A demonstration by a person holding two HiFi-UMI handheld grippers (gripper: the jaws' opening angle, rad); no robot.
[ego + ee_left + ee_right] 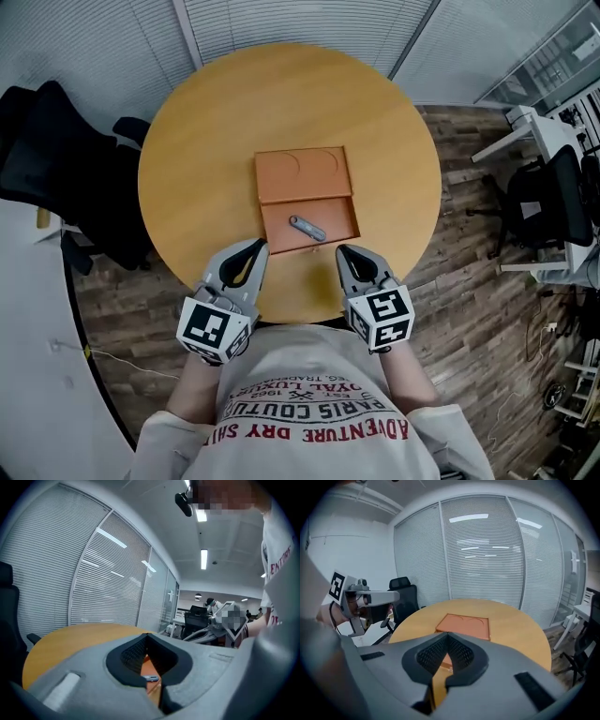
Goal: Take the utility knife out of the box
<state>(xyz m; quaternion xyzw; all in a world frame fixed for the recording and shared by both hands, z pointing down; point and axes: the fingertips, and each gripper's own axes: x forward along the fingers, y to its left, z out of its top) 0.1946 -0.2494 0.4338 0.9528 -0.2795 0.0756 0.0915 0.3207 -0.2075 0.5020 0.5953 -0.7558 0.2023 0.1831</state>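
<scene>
At the near edge of the table, the left gripper hovers with its jaws pressed together on nothing. It sits just beside the near left corner of the orange box, likely poised to steady it. The box lies open toward the person, and the utility knife rests slantwise in its exposed tray, untouched. Right of it, the right gripper hangs likewise closed and empty, so it would need to spread before reaching in.

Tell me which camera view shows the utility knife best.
The head view: the utility knife lies whole in the open box, seen from above. The left gripper view catches only a sliver of it past its jaws; in the right gripper view the jaws hide it, and only the box shows.
</scene>
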